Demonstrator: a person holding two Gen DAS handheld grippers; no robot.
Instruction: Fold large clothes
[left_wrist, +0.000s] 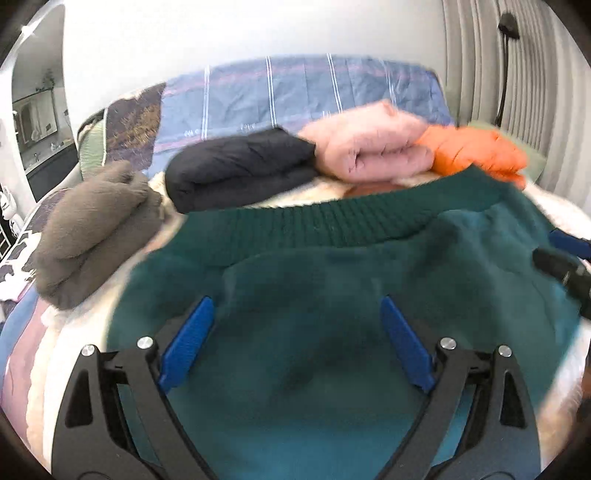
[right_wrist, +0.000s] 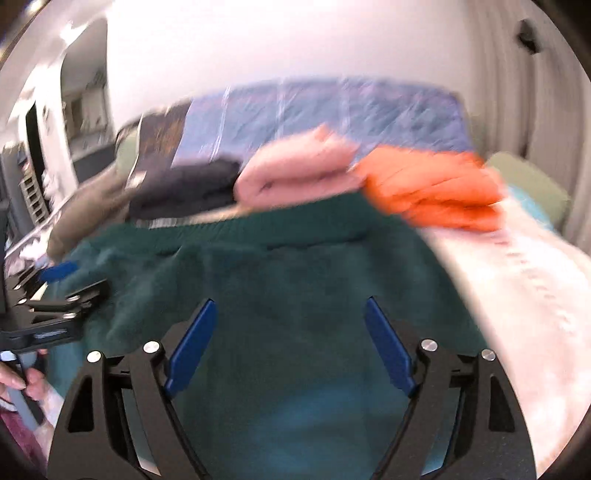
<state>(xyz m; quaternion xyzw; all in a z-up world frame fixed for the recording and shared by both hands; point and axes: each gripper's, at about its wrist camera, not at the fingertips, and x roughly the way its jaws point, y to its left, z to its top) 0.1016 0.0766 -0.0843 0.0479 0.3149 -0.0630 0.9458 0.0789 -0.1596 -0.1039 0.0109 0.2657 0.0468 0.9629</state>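
Observation:
A dark green fleece sweater (left_wrist: 332, 280) with a ribbed band lies spread on the bed, filling the lower half of both views; it also shows in the right wrist view (right_wrist: 295, 280). My left gripper (left_wrist: 297, 306) is open and empty just above the sweater. My right gripper (right_wrist: 290, 306) is open and empty above it too. The right gripper also shows at the right edge of the left wrist view (left_wrist: 565, 269). The left gripper also shows at the left edge of the right wrist view (right_wrist: 59, 295). Both views are blurred.
Folded clothes lie in a row behind the sweater: taupe (left_wrist: 96, 229), black (left_wrist: 236, 170), pink (left_wrist: 369, 144) and orange (left_wrist: 476, 147). A blue striped pillow (left_wrist: 295, 92) is behind them. A white blanket (right_wrist: 517, 295) lies to the right. A doorway (left_wrist: 37, 122) is far left.

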